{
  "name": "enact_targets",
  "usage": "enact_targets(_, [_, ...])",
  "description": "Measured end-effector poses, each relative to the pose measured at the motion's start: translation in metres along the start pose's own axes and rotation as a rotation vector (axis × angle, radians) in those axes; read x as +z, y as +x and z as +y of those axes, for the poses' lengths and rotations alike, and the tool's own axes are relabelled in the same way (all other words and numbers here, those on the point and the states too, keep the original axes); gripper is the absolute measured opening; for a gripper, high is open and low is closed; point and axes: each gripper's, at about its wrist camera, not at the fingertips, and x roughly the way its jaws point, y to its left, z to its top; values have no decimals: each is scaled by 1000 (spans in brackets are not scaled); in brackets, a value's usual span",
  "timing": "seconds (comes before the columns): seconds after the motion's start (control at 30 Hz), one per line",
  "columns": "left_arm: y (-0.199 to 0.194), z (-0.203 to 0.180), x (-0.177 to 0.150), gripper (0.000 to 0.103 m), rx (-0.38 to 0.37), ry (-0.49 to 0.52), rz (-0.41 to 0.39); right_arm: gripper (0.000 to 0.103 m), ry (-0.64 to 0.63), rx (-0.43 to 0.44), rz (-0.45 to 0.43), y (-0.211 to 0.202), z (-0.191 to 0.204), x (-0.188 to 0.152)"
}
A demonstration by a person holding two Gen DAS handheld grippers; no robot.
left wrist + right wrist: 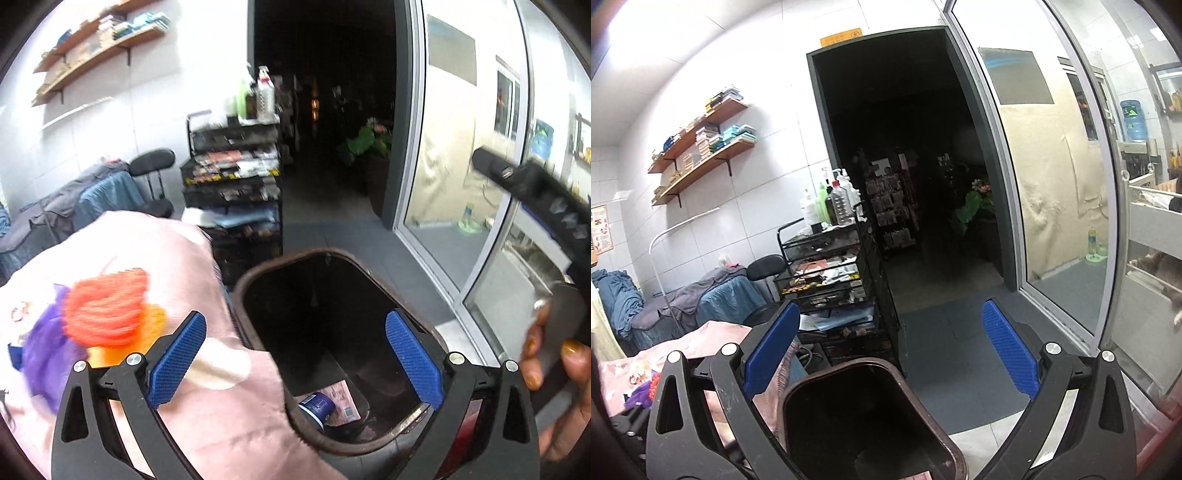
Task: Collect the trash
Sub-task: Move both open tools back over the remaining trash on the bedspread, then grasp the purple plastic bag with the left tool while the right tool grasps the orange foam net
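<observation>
- Currently, the left tool point(295, 362) is seen spread to its widest above the brown bin point(258, 273), with nothing between its blue pads point(177, 358).
- Trash is seen at the bottom of the bin: a small blue-capped container point(317, 404) lying against a pink printed paper point(341, 400), near the bin's near wall.
- The right tool point(890, 347) is likewise held wide open and empty, pointed over the bin's rim point(827, 373) toward the dark doorway point(905, 166).
- A drop into the bin is judged to be just completed, so the step in hand is a release.
- To the left, a pink cloth point(166, 251) is spread with orange yarn point(107, 306) and purple scraps point(44, 350) on it; whether these count as trash cannot be told.
- Next, another piece must be located, and an open tool brought around it before closing.
</observation>
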Motion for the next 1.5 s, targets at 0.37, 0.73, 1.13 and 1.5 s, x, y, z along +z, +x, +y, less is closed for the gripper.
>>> enact_targets(0.37, [-66,36,-16,98,61,-89,-163,98,-131,206,33,-9,50,-15])
enact_targets(0.73, [-98,102,-49,98,212,-231,-192,98,-253,397,207,-3,110,-58])
enact_targets(1.13, [-112,170,-93,98,348,-348,-92,98,-311,513,309,10,160,-84])
enact_targets(1.5, [-95,183,-85,98,321,-325,-8,98,-396,579,380,22,195,-96])
